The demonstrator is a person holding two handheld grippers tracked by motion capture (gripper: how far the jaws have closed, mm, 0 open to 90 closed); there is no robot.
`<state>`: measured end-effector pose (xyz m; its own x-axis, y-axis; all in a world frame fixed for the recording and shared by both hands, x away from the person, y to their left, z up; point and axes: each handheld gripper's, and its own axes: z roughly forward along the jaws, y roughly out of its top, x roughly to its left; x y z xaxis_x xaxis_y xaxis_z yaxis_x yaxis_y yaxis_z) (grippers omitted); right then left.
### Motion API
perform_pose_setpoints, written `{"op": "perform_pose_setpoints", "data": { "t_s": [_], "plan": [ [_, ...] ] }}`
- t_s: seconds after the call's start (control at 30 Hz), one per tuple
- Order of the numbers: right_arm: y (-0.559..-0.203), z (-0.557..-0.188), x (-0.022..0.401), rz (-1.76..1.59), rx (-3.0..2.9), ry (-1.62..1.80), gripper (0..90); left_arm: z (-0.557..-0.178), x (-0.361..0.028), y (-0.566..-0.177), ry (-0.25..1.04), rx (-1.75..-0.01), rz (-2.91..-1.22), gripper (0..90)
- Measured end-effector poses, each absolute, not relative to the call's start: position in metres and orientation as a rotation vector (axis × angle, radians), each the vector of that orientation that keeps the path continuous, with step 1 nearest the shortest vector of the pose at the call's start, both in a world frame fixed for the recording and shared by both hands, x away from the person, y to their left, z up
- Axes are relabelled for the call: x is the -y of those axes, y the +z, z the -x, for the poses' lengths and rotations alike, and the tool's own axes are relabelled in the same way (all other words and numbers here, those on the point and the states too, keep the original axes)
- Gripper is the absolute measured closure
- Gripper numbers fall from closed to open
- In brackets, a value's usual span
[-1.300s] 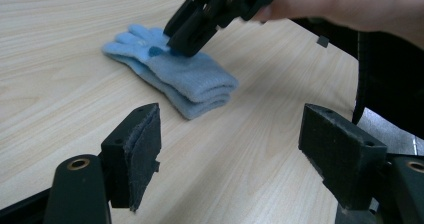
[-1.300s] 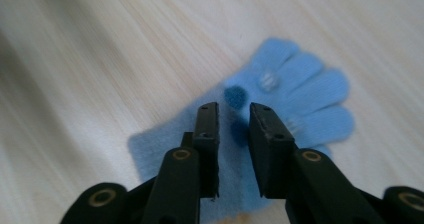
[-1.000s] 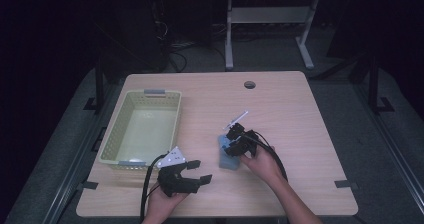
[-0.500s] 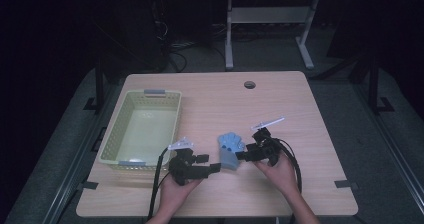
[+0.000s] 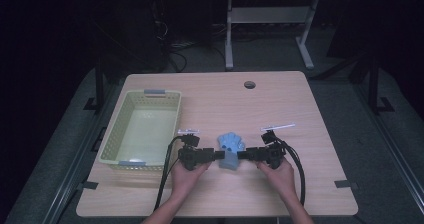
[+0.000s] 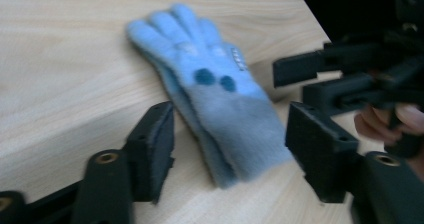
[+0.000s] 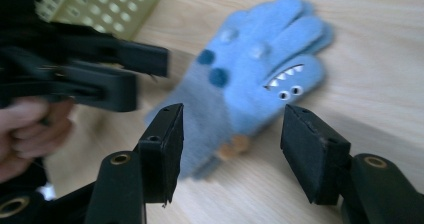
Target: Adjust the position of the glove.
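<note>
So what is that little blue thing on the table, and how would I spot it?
Start at the wooden table, then look right of the pale yellow basket to the near edge. Between the two black grippers lies a fuzzy light-blue glove, flat, with dark blue spots and a toothy monster face.

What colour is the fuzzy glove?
Light blue glove with darker blue dots, best in the right gripper view.

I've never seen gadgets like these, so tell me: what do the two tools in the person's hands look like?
Each hand-held gripper, left and right, is black and blocky, with two flat rectangular jaws bearing brass-coloured pivot screws, as the gripper views show. A black cable trails from each one toward the table's near edge. A pale flat plate sits above each. The forearms show no sleeves.
</note>
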<state>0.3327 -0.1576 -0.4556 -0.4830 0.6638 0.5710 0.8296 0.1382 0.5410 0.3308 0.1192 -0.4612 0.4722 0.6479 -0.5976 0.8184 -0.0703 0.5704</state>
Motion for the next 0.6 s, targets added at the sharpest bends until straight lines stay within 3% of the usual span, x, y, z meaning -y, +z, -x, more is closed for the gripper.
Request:
{"op": "perform_pose_setpoints", "data": {
  "t_s": [0.3,0.6],
  "plan": [
    [-0.459,-0.331,0.153,1.570,2.192,-1.276,52.5,-0.339,-0.122,-0.469,-0.285,-1.284,-1.783,44.4],
    [-0.462,-0.332,0.152,1.576,2.125,-1.225,52.9,-0.338,-0.119,-0.474,-0.352,-1.285,-1.771,50.7]
  ]
}}
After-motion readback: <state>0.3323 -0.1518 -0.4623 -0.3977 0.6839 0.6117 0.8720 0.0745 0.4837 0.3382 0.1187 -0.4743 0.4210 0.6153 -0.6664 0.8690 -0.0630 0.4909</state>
